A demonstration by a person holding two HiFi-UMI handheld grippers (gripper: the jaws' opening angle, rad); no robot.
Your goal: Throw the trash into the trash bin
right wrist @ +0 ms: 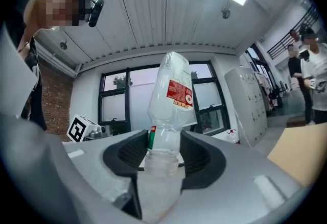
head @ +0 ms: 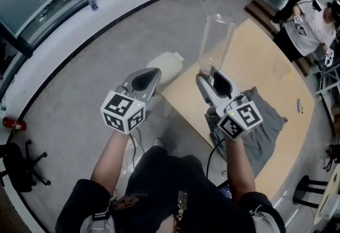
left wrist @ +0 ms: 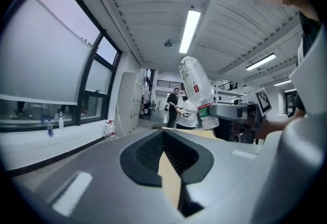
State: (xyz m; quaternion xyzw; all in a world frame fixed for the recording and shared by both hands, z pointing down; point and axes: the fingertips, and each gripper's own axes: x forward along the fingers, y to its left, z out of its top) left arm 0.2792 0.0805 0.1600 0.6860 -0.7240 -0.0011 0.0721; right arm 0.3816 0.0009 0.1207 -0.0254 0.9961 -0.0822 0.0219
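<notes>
Transport is the step I judge us in. Head view: my right gripper [head: 208,74] is clamped on the narrow end of a clear plastic bottle [head: 215,41], which stands upright over the edge of the pale wooden table [head: 265,57]. A crumpled grey cloth [head: 268,120] lies on that table beside my forearm. The left gripper [head: 151,72] hangs over the grey floor, near a rounded white bin [head: 166,66] just beside the table's corner, which I take for the target. Left gripper view: its dark ribbed pads meet at the tips with nothing between them, and the bottle [left wrist: 195,85] shows off to the right, tilted, thin-walled, with a red and green label. Right gripper view: the jaws pinch the bottle [right wrist: 171,95] at its neck, its wide base pointing away from me, and the walls look light and slightly dented. Next I would swing the right gripper over the white bin, then let go; whether it is lidded I cannot tell.
</notes>
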